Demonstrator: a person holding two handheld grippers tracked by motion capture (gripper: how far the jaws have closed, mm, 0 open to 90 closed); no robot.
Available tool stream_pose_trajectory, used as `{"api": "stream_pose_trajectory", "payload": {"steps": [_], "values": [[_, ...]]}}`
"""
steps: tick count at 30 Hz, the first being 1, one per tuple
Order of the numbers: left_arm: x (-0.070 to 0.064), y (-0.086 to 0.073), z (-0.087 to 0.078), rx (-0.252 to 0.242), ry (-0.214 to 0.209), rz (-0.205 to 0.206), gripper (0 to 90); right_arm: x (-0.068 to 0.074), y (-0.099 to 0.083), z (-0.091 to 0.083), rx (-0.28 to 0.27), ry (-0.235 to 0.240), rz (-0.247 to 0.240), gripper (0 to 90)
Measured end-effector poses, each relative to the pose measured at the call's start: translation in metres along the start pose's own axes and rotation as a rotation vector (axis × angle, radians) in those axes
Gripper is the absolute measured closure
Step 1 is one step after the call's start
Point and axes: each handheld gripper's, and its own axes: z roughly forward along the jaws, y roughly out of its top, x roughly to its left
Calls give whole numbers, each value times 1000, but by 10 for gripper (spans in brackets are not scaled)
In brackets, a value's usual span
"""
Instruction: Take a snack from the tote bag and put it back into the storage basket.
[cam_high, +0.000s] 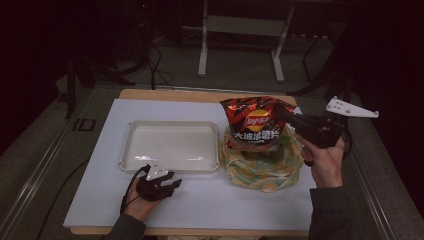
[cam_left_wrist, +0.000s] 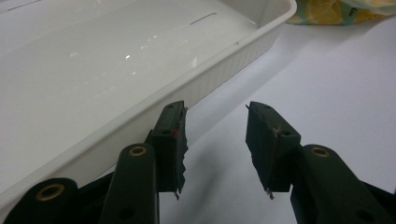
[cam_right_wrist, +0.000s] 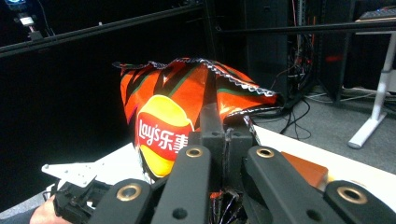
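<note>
Two grippers in use, one per hand. My right gripper is clamped tight on the right edge of a red Lay's chip bag; in the right gripper view the jaws meet with the foil pinched between them, near the crimped top seam of the chip bag. The bag stands upright, its lower part sitting inside a yellow-and-green lemon-print fabric bag that is slumped on the worktop at the right.

My left gripper rests low on the worktop near the front edge, jaws parted with a clear gap and nothing between them. In the left gripper view it points along the near wall of a white plastic tray, just beside it; I cannot tell if the left jaw touches the wall. The tray lies left of the fabric bag, its right rim close against the fabric. A corner of the lemon print shows past the tray's far end.
</note>
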Motion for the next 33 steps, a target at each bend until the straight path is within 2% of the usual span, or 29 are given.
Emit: {"api": "stream_pose_trajectory", "payload": {"steps": [19, 25, 30, 33], "values": [[-1, 0, 0, -3, -3, 3, 570, 22, 11, 39, -12, 37, -14, 900], [-1, 0, -1, -8, -9, -2, 570, 22, 13, 53, -23, 48, 8, 900], [-2, 0, -2, -11, -14, 0, 570, 21, 15, 62, -20, 41, 8, 900], [-2, 0, -1, -9, -13, -1, 570, 22, 15, 73, -12, 34, 0, 900]]}}
